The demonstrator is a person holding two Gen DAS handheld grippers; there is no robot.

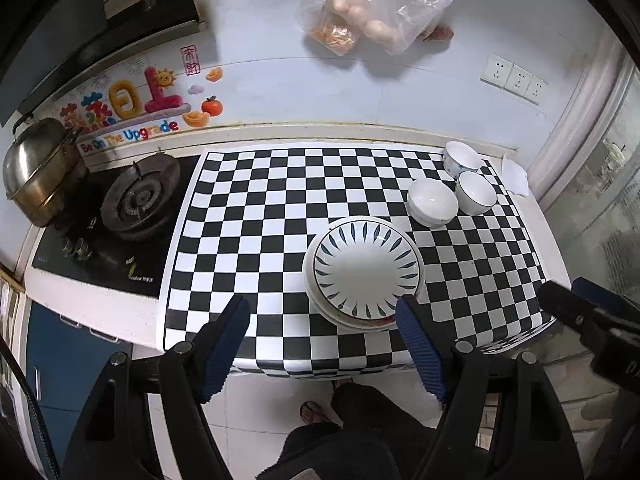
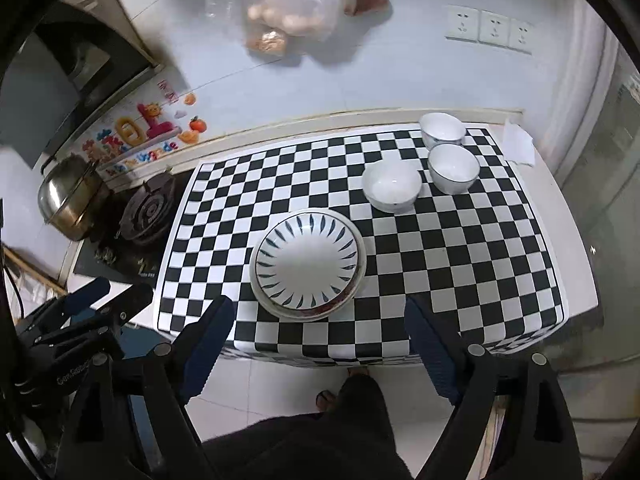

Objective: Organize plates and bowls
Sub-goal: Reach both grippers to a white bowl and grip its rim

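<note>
A stack of plates [image 1: 366, 268] with a blue leaf-pattern plate on top sits near the front of the checkered counter mat [image 1: 248, 216]; it also shows in the right wrist view [image 2: 307, 258]. Three white bowls stand apart at the back right: one plain [image 1: 432, 201] [image 2: 392, 186], one dark-rimmed [image 1: 476, 192] [image 2: 453, 168], one by the wall [image 1: 462, 158] [image 2: 442, 129]. My left gripper [image 1: 324, 344] is open and empty, held above the mat's front edge just short of the plates. My right gripper [image 2: 320, 340] is open and empty, also in front of the plates.
A gas burner [image 1: 140, 196] and a steel pot [image 1: 40, 172] are at the left. A plastic bag of eggs [image 1: 368, 8] hangs on the wall. Wall sockets [image 1: 514, 78] and a folded paper [image 1: 516, 176] are at the right. The person's legs [image 1: 360, 420] are below.
</note>
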